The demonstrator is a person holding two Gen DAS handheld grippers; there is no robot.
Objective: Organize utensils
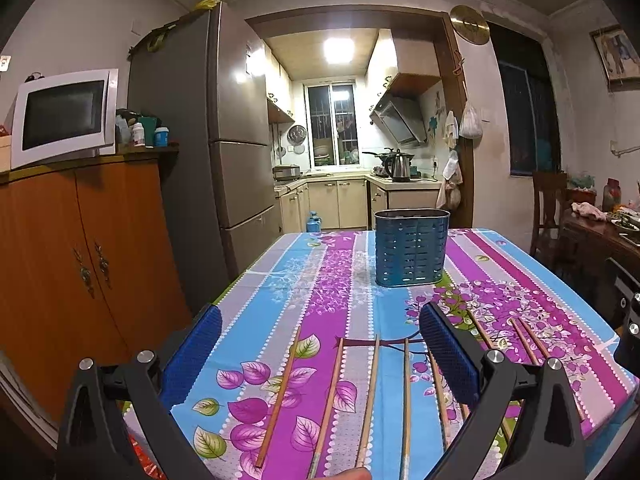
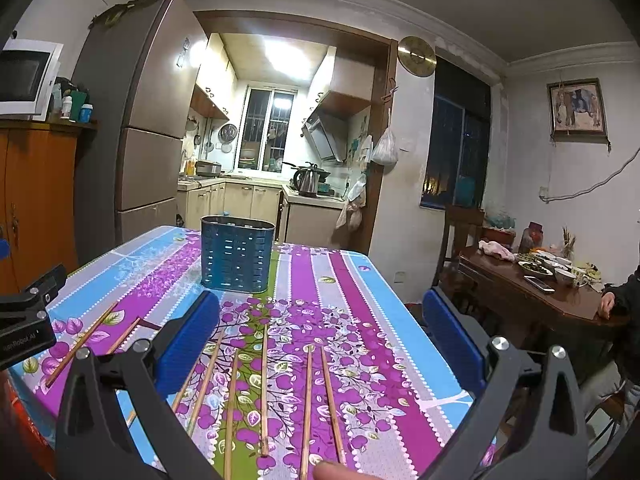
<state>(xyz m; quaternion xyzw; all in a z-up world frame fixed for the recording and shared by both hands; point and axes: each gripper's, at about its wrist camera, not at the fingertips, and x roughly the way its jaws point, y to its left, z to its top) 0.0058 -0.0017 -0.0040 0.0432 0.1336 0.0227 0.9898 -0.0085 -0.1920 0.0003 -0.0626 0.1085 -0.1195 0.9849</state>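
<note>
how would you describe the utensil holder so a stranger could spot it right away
Start at the table with the striped purple and blue floral cloth. Wooden chopsticks lie flat along the near edge; beyond them, toward the kitchen doorway, stands the holder. It is the only upright thing on the cloth: a dark blue oval bin with rows of slots in its wall.

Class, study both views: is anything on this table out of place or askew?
Yes. The chopsticks lie loose and fanned across the tablecloth instead of standing in the blue holder, which looks empty.
</note>
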